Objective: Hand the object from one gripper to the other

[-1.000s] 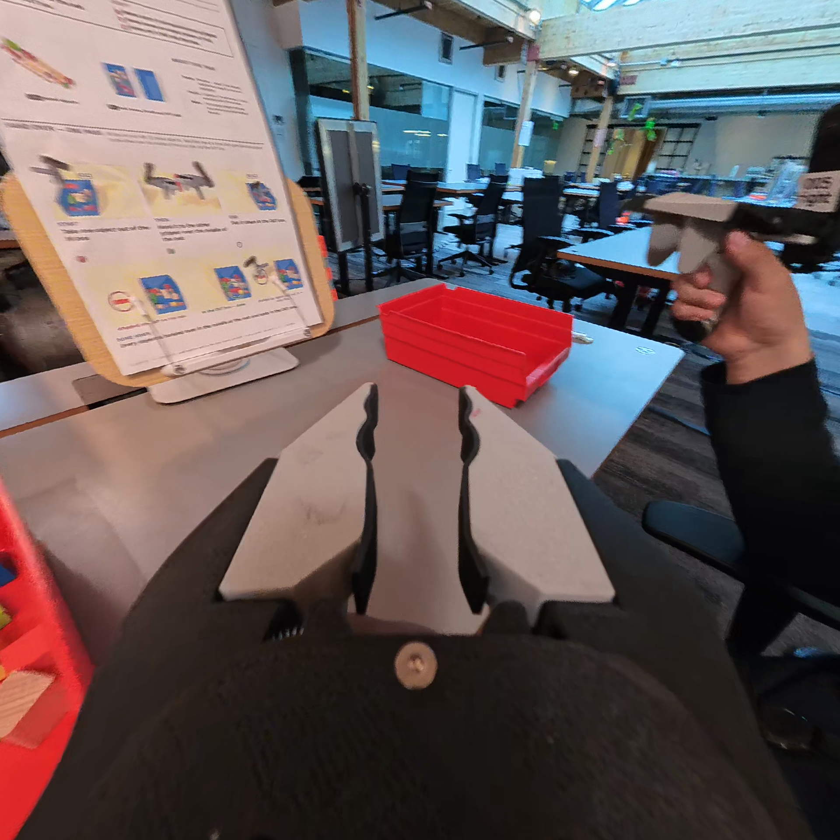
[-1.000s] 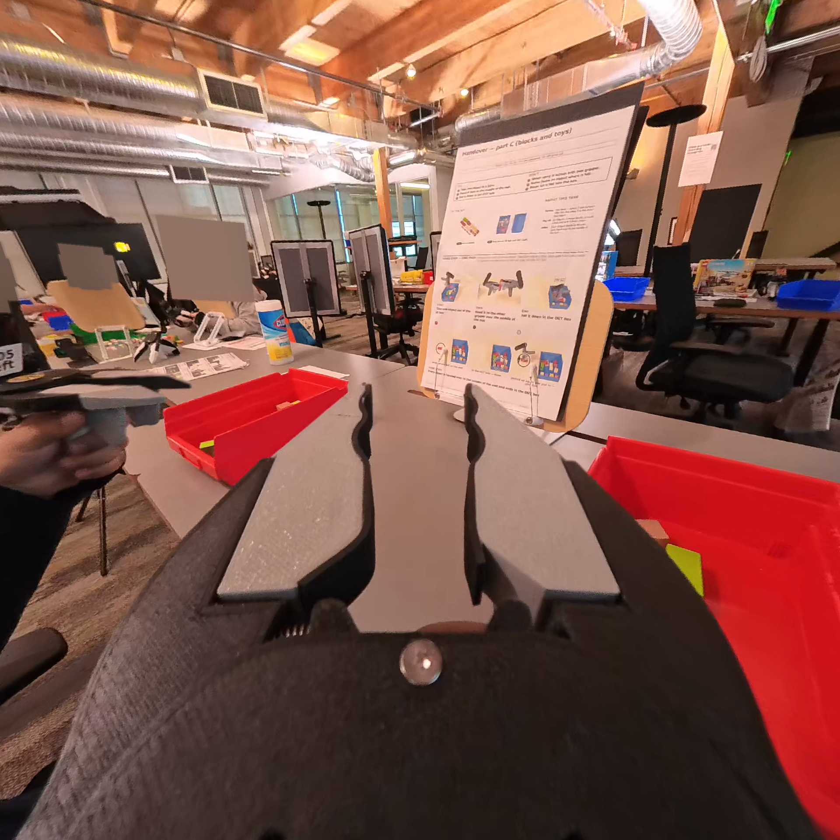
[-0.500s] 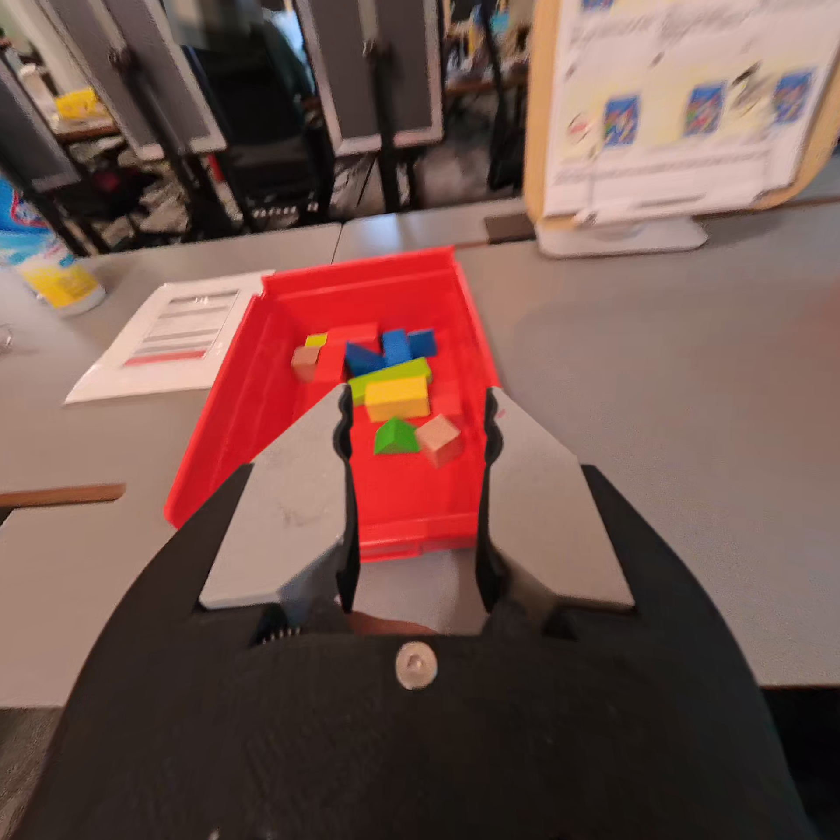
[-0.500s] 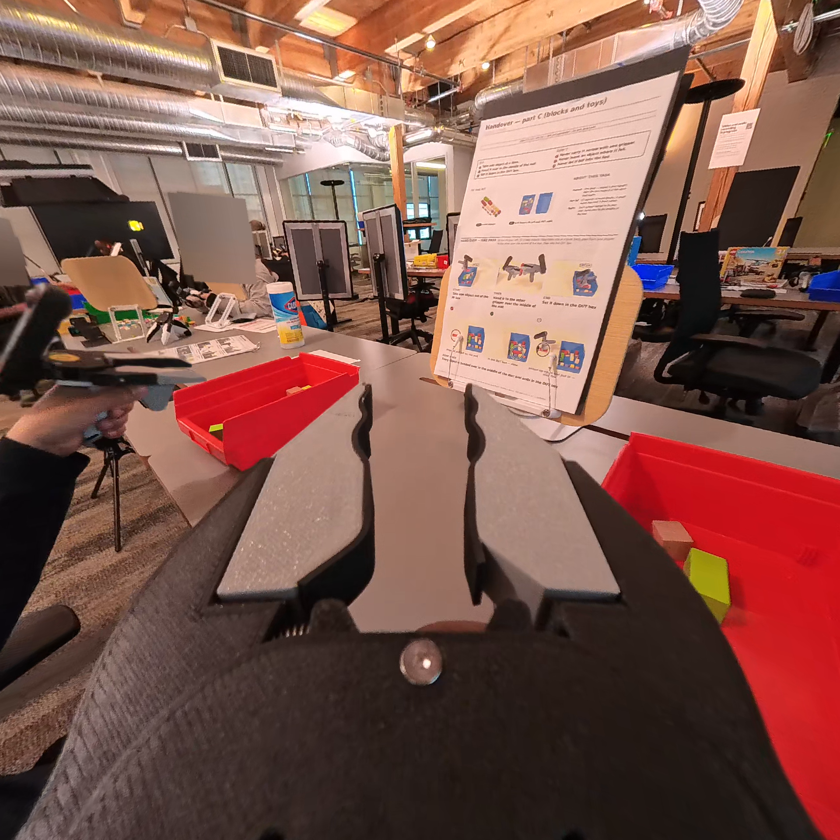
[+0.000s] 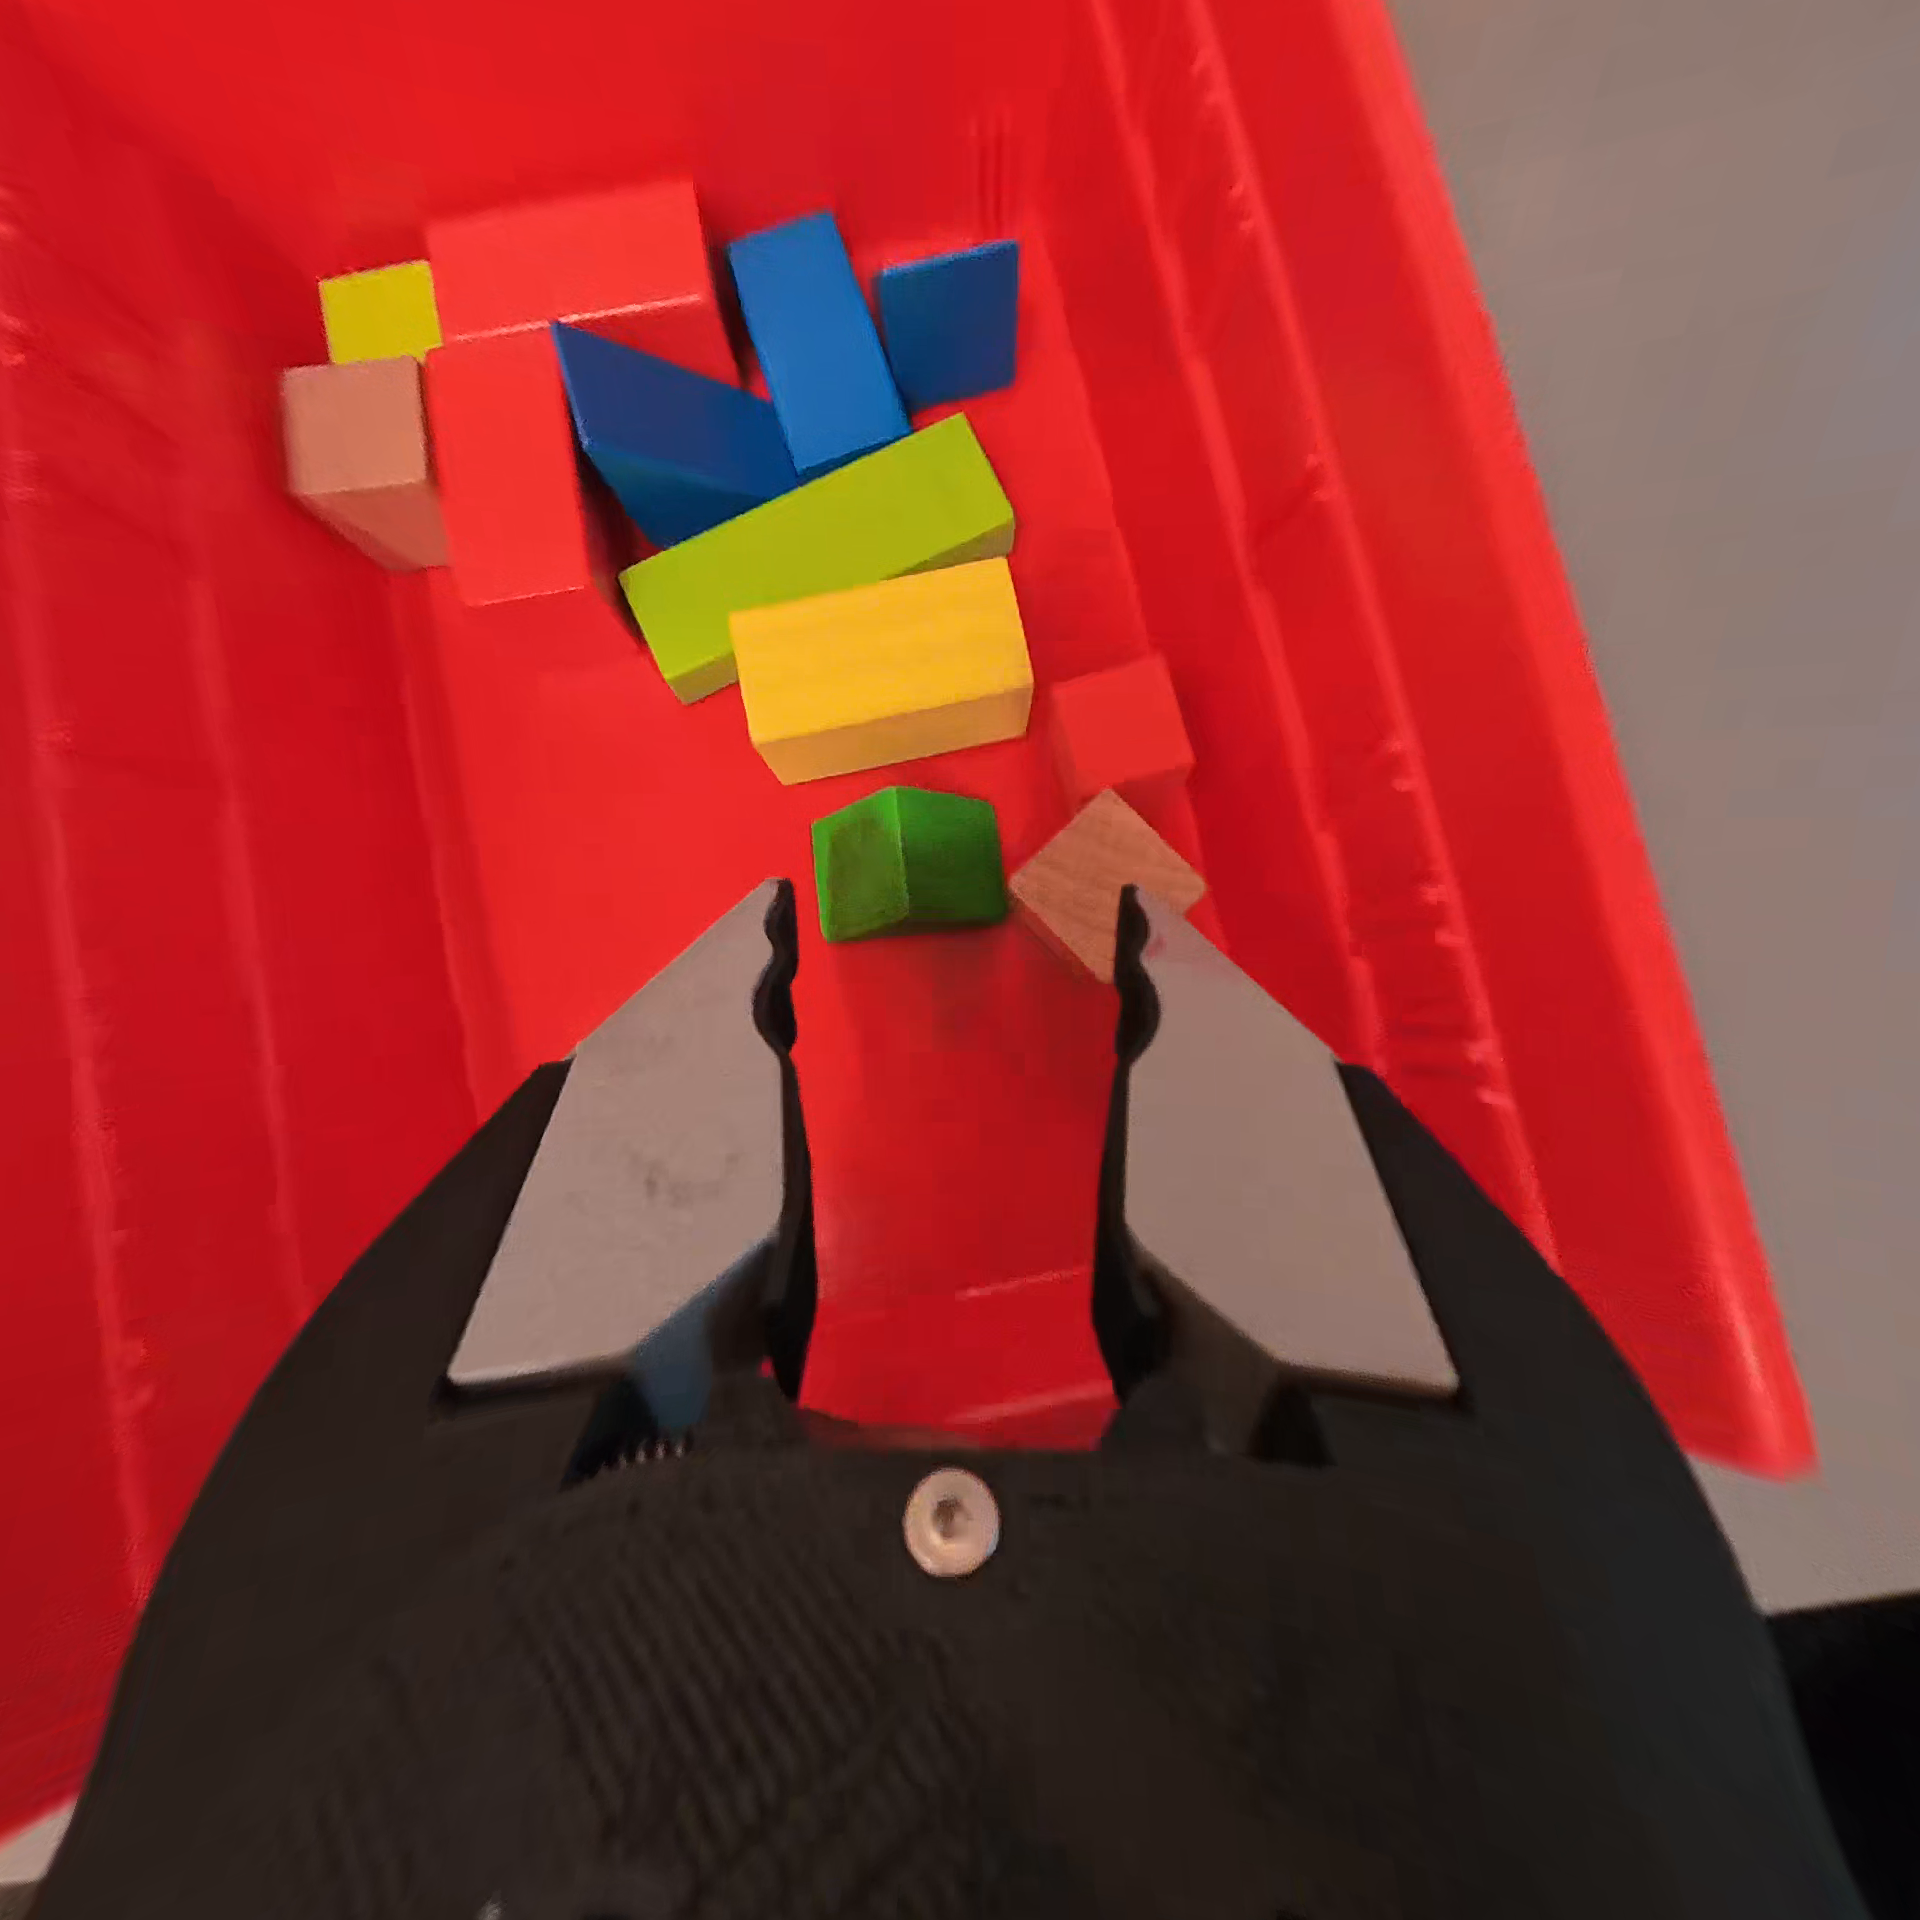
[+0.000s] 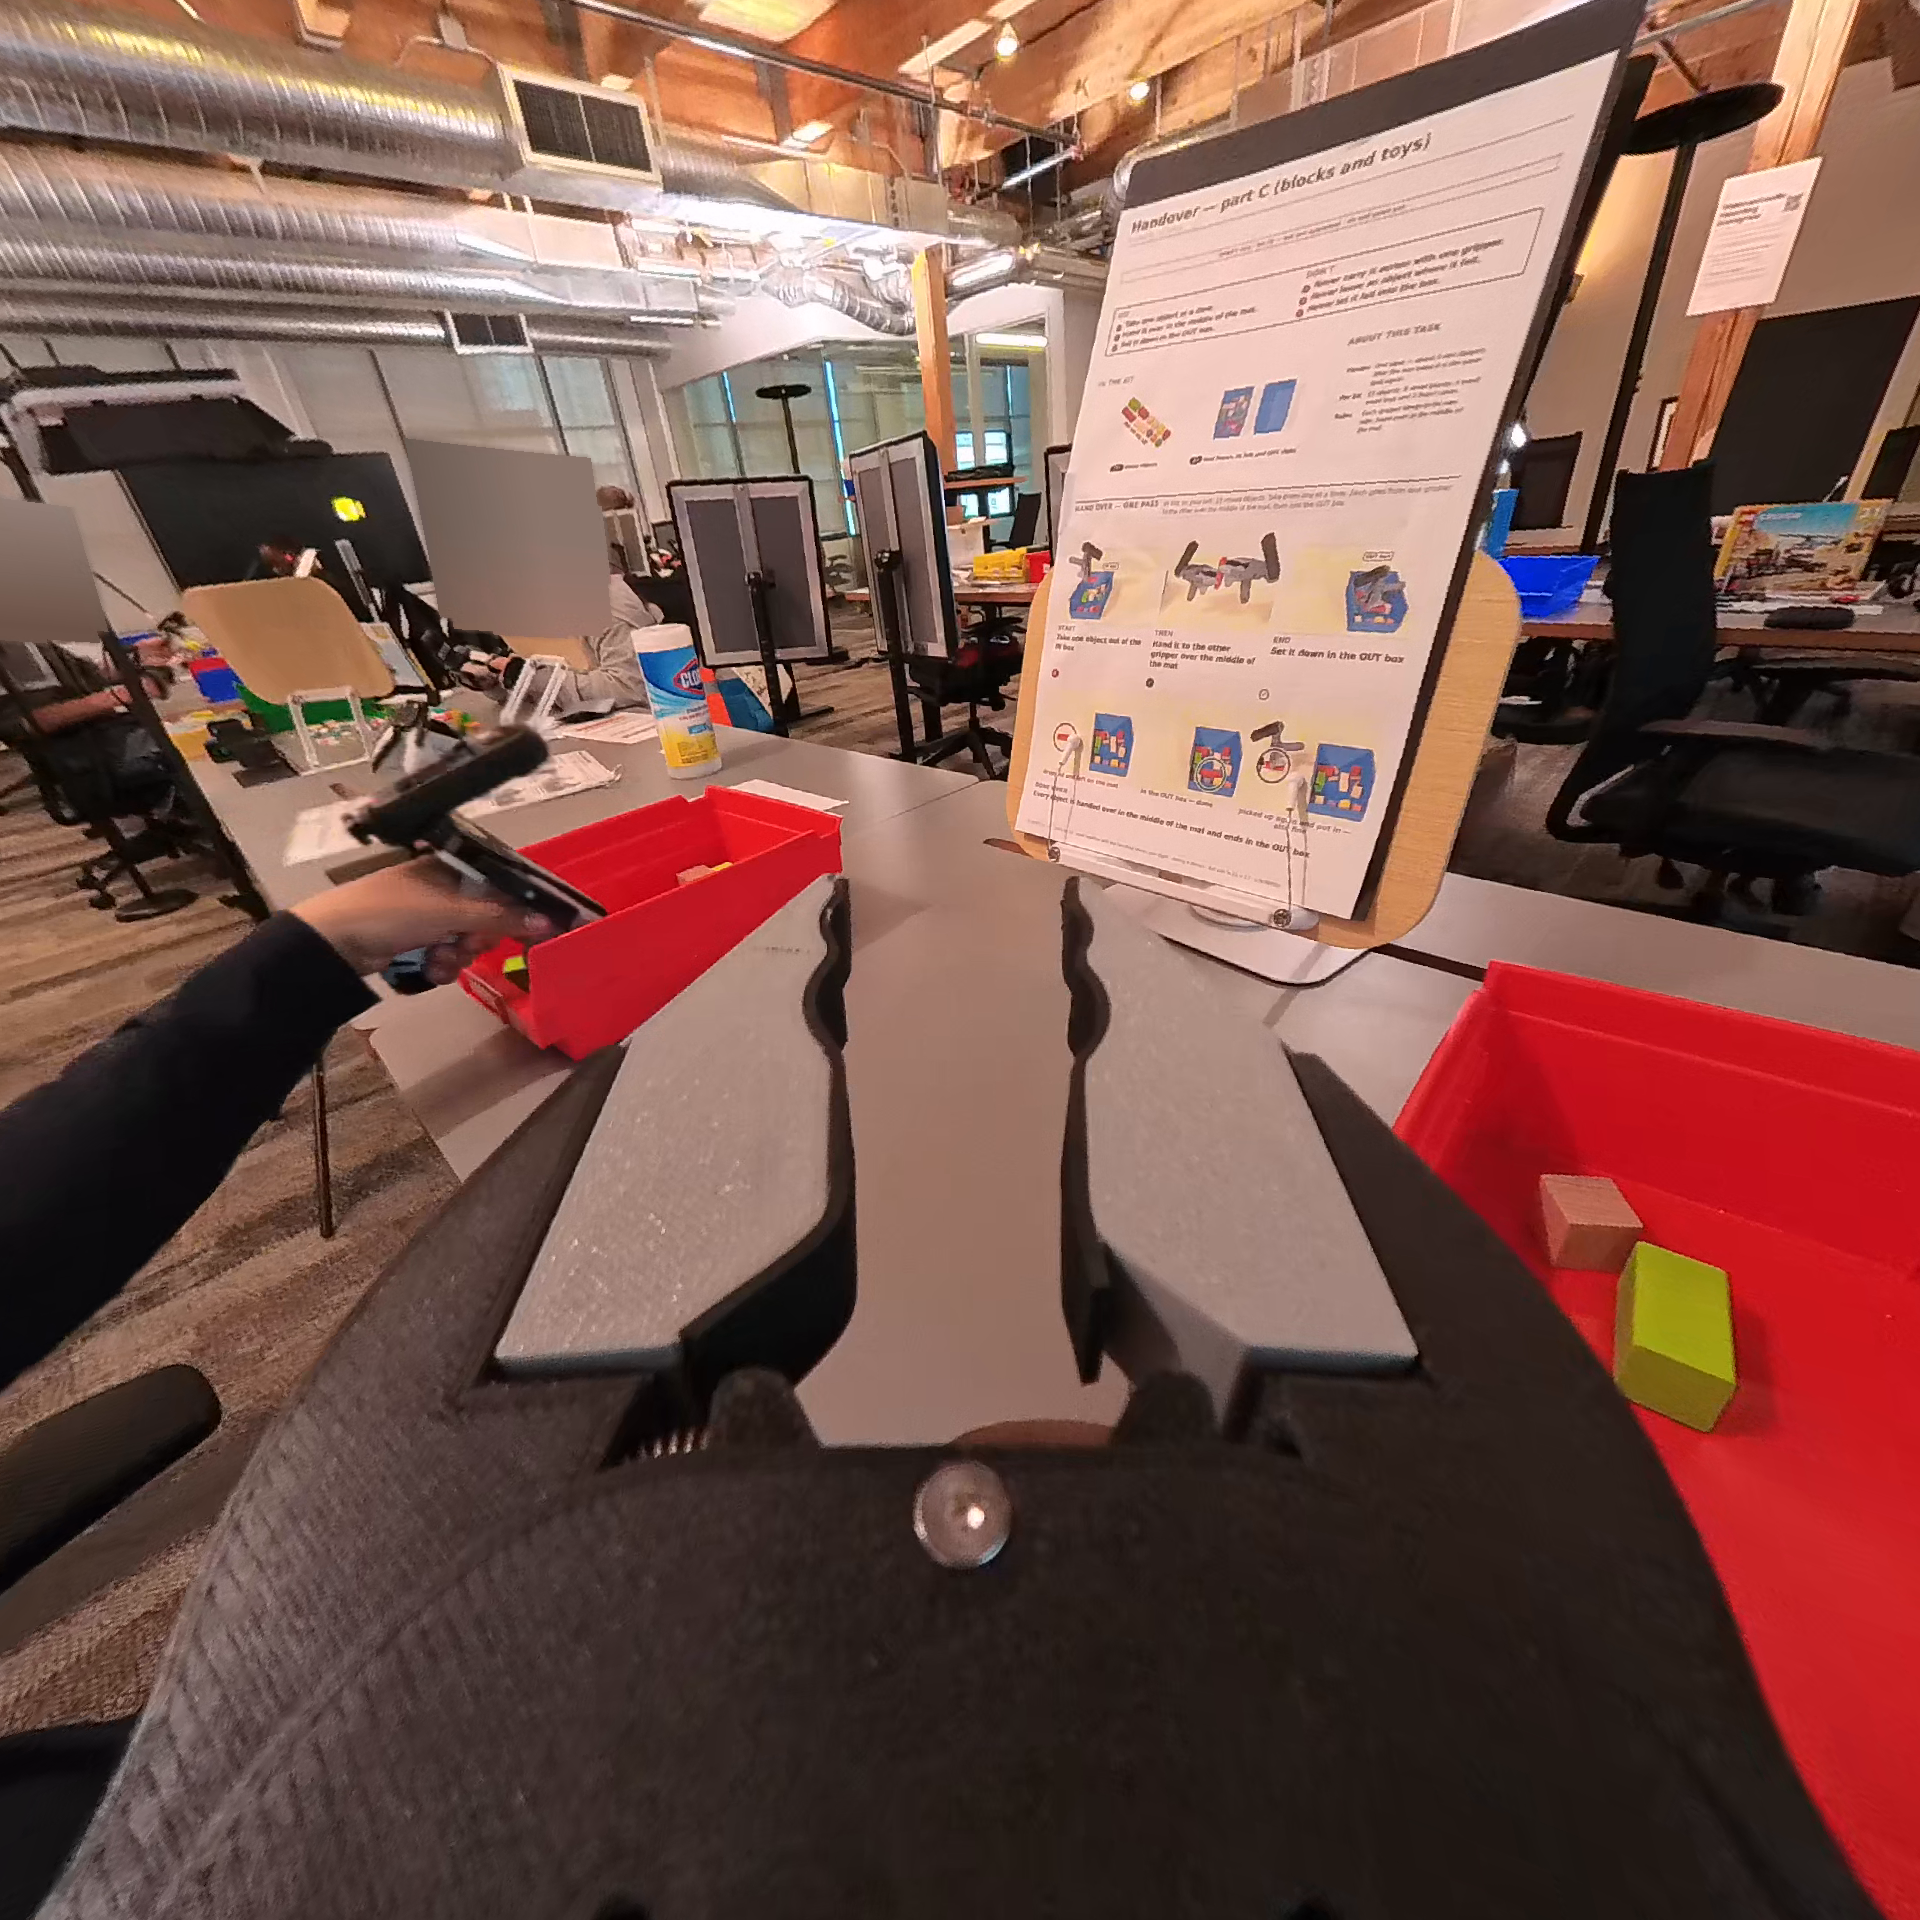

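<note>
The left gripper (image 5: 951, 920) hangs over a red bin (image 5: 1299, 436) with its jaws spread and nothing between them. Just beyond its tips, at 12 o'clock, sits a dark green roof-shaped block (image 5: 906, 862); a bare wooden cube (image 5: 1101, 883) lies touching the green block's right edge, partly hidden by the right fingertip. Farther at 12 o'clock lie a yellow block (image 5: 883, 660), a lime-green plank (image 5: 821, 551), then blue blocks (image 5: 810, 343) and red blocks (image 5: 571, 260) toward the far wall, with a red cube (image 5: 1117, 722) at 1 o'clock.

The right gripper (image 6: 956, 904) is also parted and empty, held above the grey table (image 6: 956, 997). At 3 o'clock a second red bin (image 6: 1662, 1049) holds a wooden cube (image 6: 1584, 1221) and a lime-green block (image 6: 1673, 1335). At 1 o'clock stands an instruction sheet (image 6: 1288, 499) on a wooden stand. At 10 o'clock a person's hand (image 6: 416, 920) tilts the left gripper into the first bin.
</note>
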Tool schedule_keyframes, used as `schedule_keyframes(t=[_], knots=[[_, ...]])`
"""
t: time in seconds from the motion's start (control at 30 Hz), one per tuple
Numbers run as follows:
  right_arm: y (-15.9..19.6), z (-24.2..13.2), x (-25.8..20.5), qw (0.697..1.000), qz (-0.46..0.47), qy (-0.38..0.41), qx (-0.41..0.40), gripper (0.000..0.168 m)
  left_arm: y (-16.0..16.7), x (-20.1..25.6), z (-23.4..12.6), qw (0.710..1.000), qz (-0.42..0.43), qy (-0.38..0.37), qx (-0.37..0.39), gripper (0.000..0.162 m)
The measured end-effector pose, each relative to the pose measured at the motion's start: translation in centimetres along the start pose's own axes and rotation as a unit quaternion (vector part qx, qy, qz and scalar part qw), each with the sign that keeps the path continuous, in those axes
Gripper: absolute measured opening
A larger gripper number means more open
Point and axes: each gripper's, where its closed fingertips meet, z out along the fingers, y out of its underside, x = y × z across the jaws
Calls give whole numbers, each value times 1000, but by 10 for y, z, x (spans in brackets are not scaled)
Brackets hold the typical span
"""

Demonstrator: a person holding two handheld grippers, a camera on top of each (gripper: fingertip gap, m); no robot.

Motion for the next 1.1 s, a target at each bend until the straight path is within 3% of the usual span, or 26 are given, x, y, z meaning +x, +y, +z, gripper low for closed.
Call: schedule_keyframes(t=[0.17,0.43,0.6,0.77,0.93,1.1], knots=[[-4,-6,2,1000,-1,5,6,39,-10,-2,20,999,4,8,-39,51],[-13,-19,11,1000,10,8,28,38,3,-29,17,991,40,-40,-123,46],[-11,-17,9,1000,14,3,23,38,-20,-53,22,993,23,-95,-62,45],[-8,-13,9,1000,9,6,18,38,-28,-33,33,998,-2,-14,-54,46],[0,-7,14,1000,16,7,4,38,-42,-22,35,989,146,13,-37,53],[6,0,19,1000,21,8,-5,38,-34,-30,36,943,315,1,-108,57]])
